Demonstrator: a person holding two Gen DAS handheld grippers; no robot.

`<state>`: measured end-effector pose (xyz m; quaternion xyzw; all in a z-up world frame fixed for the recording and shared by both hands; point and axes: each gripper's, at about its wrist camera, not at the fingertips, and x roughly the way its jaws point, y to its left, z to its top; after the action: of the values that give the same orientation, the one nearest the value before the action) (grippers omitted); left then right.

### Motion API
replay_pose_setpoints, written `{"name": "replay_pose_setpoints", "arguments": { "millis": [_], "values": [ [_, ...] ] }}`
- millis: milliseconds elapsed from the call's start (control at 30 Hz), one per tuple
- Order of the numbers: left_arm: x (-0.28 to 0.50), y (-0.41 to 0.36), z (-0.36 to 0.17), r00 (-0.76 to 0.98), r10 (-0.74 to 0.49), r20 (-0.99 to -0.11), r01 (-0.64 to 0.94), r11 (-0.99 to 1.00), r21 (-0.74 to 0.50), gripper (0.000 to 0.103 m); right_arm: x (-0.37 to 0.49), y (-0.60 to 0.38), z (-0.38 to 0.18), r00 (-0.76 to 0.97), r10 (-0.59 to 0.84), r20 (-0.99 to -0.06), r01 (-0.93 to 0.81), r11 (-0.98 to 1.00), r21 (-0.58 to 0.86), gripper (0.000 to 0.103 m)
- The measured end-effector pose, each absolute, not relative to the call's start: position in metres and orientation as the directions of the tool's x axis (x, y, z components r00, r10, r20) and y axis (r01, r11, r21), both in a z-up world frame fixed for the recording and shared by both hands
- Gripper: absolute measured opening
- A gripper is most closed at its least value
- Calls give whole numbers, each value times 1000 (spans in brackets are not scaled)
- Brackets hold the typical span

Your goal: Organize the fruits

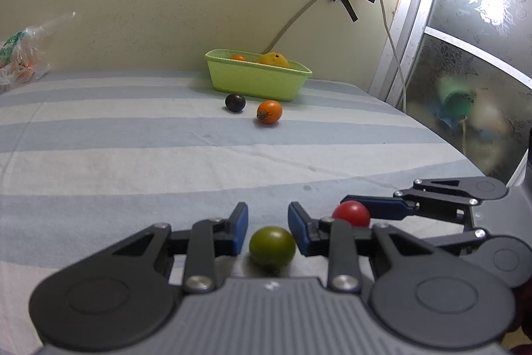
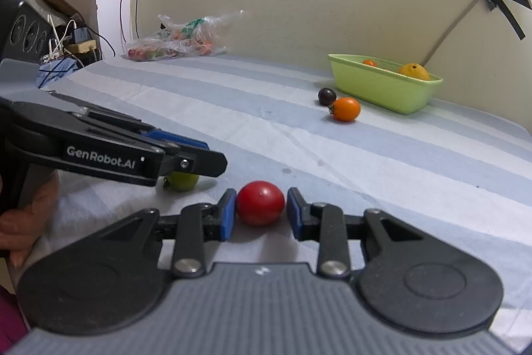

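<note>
Between the left tool pads, green tomato sits loose; right tool clamps red tomato. Seat the green one before lifting toward green tub.

Wide bare stretch of striped cloth ahead of me, free passage toward green tub; dark fruit and orange tomato sit just before tub's near wall, blocking low approach there; wall behind tub, no room past it; plastic bag in far left corner, well apart; my left gripper and right gripper close together, little gap between.
</note>
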<state>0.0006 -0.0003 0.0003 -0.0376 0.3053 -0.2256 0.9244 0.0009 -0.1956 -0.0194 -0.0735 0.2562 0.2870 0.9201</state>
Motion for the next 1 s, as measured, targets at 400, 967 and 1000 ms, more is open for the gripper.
{"name": "replay_pose_setpoints", "arguments": {
  "millis": [400, 967, 1000],
  "values": [
    [0, 0, 0, 714, -444, -541, 398, 893, -208, 23, -1, -195, -20, 709, 484, -512, -566, 824, -5, 34],
    [-1, 3, 0, 712, -462, -529, 401, 886, -234, 22, -3, -193, -19, 721, 471, -509, -553, 833, -11, 33],
    [-1, 3, 0, 710, -463, -530, 402, 885, -236, 22, -3, -194, -19, 720, 473, -508, -553, 833, -8, 33]
  ]
}}
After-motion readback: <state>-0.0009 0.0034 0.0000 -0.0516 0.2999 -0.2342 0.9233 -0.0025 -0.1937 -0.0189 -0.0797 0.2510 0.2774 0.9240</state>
